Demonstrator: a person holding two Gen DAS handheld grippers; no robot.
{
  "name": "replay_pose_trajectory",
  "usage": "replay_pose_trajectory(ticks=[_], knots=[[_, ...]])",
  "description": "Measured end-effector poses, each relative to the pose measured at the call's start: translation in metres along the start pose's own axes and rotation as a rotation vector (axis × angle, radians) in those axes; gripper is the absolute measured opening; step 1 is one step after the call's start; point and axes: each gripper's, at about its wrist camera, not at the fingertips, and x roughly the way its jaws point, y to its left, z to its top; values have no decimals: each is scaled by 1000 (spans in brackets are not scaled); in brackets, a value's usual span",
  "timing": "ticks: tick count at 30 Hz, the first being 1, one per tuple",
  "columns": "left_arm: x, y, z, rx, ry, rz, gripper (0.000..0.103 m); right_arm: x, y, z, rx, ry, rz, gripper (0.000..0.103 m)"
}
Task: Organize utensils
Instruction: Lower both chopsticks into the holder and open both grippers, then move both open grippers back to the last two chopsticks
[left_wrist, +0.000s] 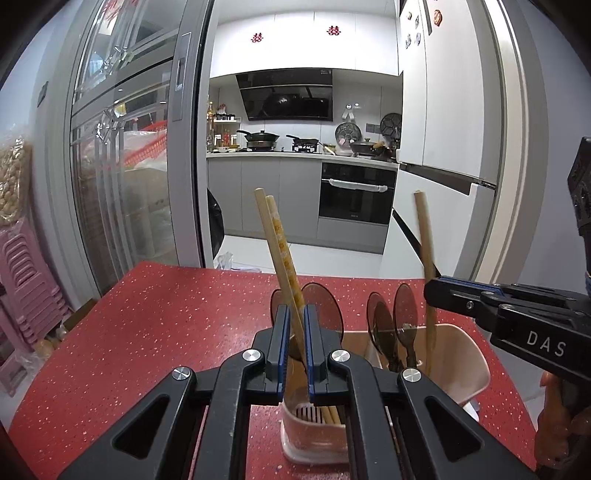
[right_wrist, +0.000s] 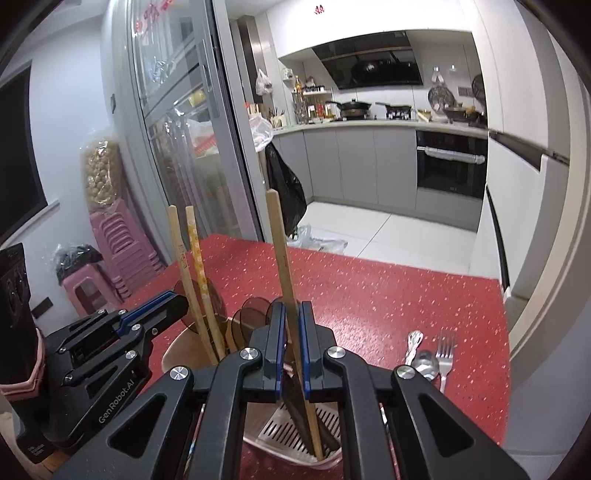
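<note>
A pink utensil holder (left_wrist: 458, 365) stands on the red table (left_wrist: 166, 314). My left gripper (left_wrist: 295, 332) is shut on a pair of wooden chopsticks (left_wrist: 279, 240) whose tips rest in the holder's near compartment. My right gripper (right_wrist: 291, 328) is shut on a single wooden chopstick (right_wrist: 279, 251) standing in the holder (right_wrist: 177, 354); it also shows in the left wrist view (left_wrist: 424, 240). Brown translucent spoons (left_wrist: 391, 321) stand in the holder. A metal spoon (right_wrist: 426, 363) and fork (right_wrist: 445, 354) lie on the table to the right.
A white cord (right_wrist: 413, 345) lies beside the metal spoon. Pink stools (right_wrist: 122, 243) are stacked left of the table. A dark box (right_wrist: 14, 332) stands at the left edge. The kitchen with oven (left_wrist: 354, 199) lies beyond the table's far edge.
</note>
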Motion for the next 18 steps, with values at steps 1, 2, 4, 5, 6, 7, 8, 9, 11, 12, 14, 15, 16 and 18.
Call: replay_pose_trajectory(ticks=[1,2,4,5,6,7,8,9,11,12,14,15,16,18], knots=[[-2,0,0,0,3,0,32,0,0,0,5,5,-1,8],[-3,0,0,0,8,0,32,0,-1,-1,8,8,-1,8],[-7,0,-2,1,20,2,32,-1,-1,-1,15,17,-2,10],[-8,0,-2,2,29,5,32,-3,-1,-1,19,18,-3,13],[-10,1,-3,2,38,7,32,-4,-1,-1,26,17,-3,18],[-12,2,-4,0,48,9,32,-7,-2,-1,36,16,-1,22],[-13,3,-5,-3,55,9,32,-11,-1,-2,47,14,2,29],[-16,5,-6,-8,67,9,32,-15,-1,-2,53,10,4,35],[-20,8,-9,-17,87,10,32,-24,3,-3,56,1,5,38],[-22,11,-11,-20,101,14,32,-30,5,-4,54,-1,5,39],[-27,14,-16,-23,123,20,32,-39,11,-7,52,1,6,41],[-29,16,-19,-25,138,26,32,-44,15,-10,54,2,5,44],[-31,17,-21,-25,148,30,32,-48,18,-13,57,6,4,45],[-37,20,-26,-24,170,38,32,-56,23,-19,69,12,11,50]])
